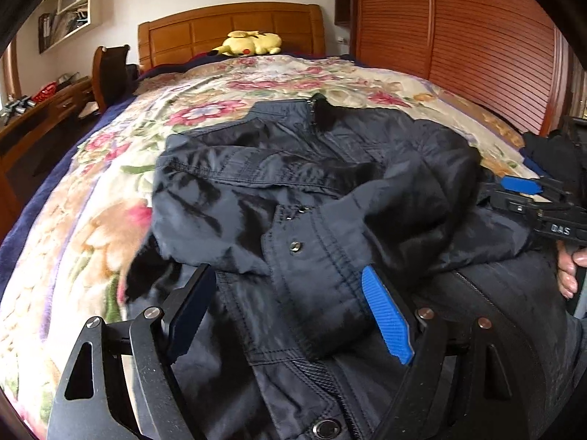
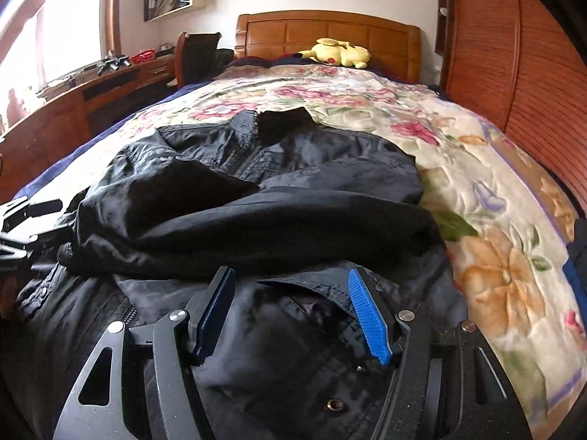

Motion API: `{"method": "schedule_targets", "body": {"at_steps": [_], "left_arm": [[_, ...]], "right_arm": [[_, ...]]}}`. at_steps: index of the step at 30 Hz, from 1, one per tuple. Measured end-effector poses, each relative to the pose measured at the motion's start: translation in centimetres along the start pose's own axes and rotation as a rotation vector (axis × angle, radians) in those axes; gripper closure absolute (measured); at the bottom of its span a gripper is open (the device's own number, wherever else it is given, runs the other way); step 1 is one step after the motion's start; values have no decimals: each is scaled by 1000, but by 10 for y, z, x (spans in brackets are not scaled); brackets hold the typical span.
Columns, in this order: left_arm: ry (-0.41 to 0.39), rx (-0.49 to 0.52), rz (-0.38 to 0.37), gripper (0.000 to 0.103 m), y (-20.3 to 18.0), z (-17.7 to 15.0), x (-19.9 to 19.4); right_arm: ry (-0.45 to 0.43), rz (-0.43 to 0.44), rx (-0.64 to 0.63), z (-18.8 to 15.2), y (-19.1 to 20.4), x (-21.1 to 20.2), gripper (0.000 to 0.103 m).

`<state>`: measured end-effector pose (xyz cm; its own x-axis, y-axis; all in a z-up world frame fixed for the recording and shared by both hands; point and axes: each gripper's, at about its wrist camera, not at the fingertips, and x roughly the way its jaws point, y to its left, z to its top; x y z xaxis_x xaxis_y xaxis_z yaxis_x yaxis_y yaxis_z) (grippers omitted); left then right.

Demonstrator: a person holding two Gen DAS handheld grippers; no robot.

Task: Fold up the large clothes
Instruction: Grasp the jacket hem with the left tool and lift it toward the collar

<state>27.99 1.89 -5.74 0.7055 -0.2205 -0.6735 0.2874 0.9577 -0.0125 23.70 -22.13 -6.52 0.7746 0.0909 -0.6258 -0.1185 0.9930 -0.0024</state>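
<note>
Across the floral bedspread (image 2: 477, 168) the dark jacket (image 2: 256, 190) lay lengthwise, collar toward the wooden headboard (image 2: 326, 33) and hem nearest both tools, with the left gripper (image 1: 290, 315) and right gripper (image 2: 293, 315) each spread wide and empty just over that near edge, neither clearly closer.

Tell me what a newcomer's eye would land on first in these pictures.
First, the dark jacket sprawled across the middle of the bed, sleeves folded over its body, collar toward the headboard. Under it the floral blanket covers the bed in pinks and oranges, and a yellow plush lies by the headboard. Up close, the left gripper and right gripper both stand open over the jacket's near hem.
</note>
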Motion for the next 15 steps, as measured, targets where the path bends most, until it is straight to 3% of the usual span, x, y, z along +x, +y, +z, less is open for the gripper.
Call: {"method": "schedule_targets", "body": {"at_steps": [6,15], "left_arm": [[43,7,-71,34,-5,-3,8],[101,16,-91,39,-12,-6,22]], "right_arm": [[18,9,16,-1,-5,6,37],[29,5,3,0,-8,11,37]]}}
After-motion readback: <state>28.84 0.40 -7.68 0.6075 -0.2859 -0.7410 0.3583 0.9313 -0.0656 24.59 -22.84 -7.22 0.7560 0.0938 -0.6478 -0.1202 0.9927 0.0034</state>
